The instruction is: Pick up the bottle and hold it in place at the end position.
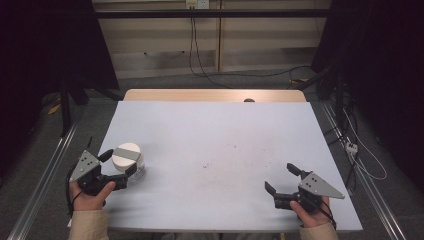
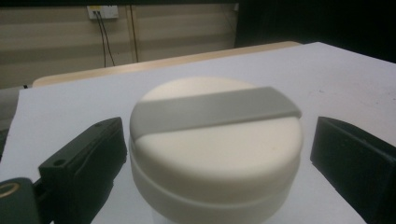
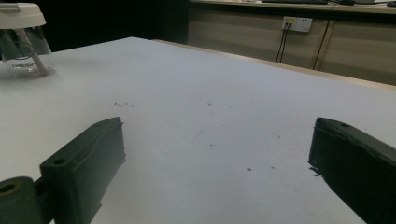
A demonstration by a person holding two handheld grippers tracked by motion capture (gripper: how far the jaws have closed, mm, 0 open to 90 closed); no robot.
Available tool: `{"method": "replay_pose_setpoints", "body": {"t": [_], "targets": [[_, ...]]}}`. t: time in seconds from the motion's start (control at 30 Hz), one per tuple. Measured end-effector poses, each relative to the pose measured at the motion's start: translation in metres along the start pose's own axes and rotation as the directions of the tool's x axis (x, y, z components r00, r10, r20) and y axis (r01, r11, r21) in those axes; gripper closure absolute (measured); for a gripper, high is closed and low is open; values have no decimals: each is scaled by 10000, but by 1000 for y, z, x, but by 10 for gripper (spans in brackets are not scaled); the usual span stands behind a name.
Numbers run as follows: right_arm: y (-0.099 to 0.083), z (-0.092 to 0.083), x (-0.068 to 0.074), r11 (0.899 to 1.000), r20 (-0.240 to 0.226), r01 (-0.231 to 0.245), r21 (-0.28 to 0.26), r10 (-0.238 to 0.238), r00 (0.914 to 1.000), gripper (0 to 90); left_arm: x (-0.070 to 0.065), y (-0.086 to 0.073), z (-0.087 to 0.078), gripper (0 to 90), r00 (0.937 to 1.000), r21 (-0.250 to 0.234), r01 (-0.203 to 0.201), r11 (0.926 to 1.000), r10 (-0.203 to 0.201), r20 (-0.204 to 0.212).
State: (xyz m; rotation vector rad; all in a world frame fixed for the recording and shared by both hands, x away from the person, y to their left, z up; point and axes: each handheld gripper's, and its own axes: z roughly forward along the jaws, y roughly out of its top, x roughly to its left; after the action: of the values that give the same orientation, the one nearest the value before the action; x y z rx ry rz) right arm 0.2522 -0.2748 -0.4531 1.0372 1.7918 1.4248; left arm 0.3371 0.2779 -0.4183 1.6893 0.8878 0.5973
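Left claw spread wide around a jar, one jaw on either side of the lid, neither clearly touching it; from the left gripper view, a thin gap visible between each jaw and the lid's edge, so nothing actually clamped. Held in the person's left hand near the left edge of the table, sleeve coming in from the bottom of the high view. Jar standing upright on the white tabletop, toward the near left part, with a clear body and a cream-white round lid crossed by a flat grey band. Seen from the right gripper view far off at upper left, clear glass with a small printed label, too small to read with certainty. Right claw likewise wide open and gripping nothing, jaws well apart over bare tabletop at the near right part of the table, held in the right hand. Well apart from the jar, nearly the whole table width between them. Faint dark specks scattered across the middle of the white surface. Wooden strip of the tabletop showing along the far edge, cables hanging down the wall beyond.
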Motion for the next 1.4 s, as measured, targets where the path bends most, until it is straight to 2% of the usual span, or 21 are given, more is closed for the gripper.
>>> {"method": "replay_pose_setpoints", "body": {"t": [0.1, 0.3, 0.47, 0.6, 0.9, 1.07, 1.17, 1.23, 1.4], "targets": [[0, 0, 0, 10000, -6, -1, 1, 1, 10000, 31, 3, -8, 6, 33, 9999, 269, 117, 9996, -119, 43], [0, 0, 0, 10000, -13, 24, -18, -24, 10000, 31, 3, -13, 16, 33, 9991, 375, 429, 9984, -432, 60], [0, 0, 0, 10000, -24, 19, -21, -19, 10000, 31, 0, -14, 25, 29, 9999, 722, 101, 9973, -102, 7], [0, 0, 0, 10000, -9, 10, -15, -10, 10000, 31, -1, -15, 29, 37, 9999, 819, 95, 9966, -85, -122], [0, 1, 0, 10000, -2, 34, 10, -34, 10000, 32, -3, -18, 38, 54, 9997, 1219, -242, 9922, 244, 3], [1, 0, 0, 10000, 19, 36, -16, -36, 10000, 32, -2, -19, 37, 93, 9996, 1223, -239, 9922, 258, -146], [1, 0, 0, 10000, 26, 32, -27, -32, 10000, 32, -1, -20, 36, 156, 9989, 1202, -299, 9923, 340, -322], [1, 0, -1, 10000, 33, 42, -39, -41, 10000, 33, -1, -20, 35, 179, 9991, 1103, -190, 9937, 230, -359], [1, 0, -1, 10000, 45, 38, -52, -38, 10000, 34, -1, -19, 35, 182, 9982, 1163, -484, 9920, 523, -308]]}}
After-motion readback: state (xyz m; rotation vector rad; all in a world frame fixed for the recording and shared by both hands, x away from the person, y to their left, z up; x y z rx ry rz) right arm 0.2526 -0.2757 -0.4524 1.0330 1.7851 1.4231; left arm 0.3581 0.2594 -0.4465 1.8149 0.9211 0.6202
